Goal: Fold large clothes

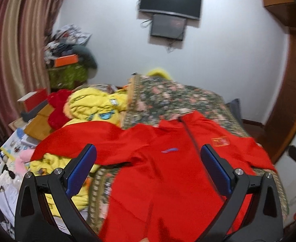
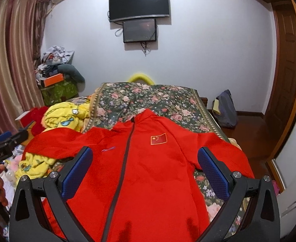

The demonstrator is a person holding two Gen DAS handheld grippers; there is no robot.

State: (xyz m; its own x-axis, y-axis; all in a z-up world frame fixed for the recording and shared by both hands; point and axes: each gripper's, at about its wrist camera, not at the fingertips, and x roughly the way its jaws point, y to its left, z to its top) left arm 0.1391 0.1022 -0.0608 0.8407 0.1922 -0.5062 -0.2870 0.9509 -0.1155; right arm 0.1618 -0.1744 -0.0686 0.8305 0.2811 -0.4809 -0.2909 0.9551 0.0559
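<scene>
A large red zip jacket [image 2: 148,171] with a flag patch lies spread front-up on the floral bedspread [image 2: 148,98], collar away from me, sleeves out to both sides. It also shows in the left wrist view [image 1: 158,171]. My left gripper [image 1: 148,155] is open and empty, hovering above the jacket's left chest. My right gripper [image 2: 145,157] is open and empty, hovering above the jacket's middle by the zip. The left gripper's body shows at the left edge of the right wrist view [image 2: 4,147].
Yellow clothes [image 2: 63,117] and a red fluffy item [image 2: 38,115] lie heaped left of the jacket. Boxes and clutter [image 1: 26,141] line the bed's left side. Curtains [image 2: 10,60] hang left. A wooden door [image 2: 285,70] and a dark bag [image 2: 224,109] stand on the right.
</scene>
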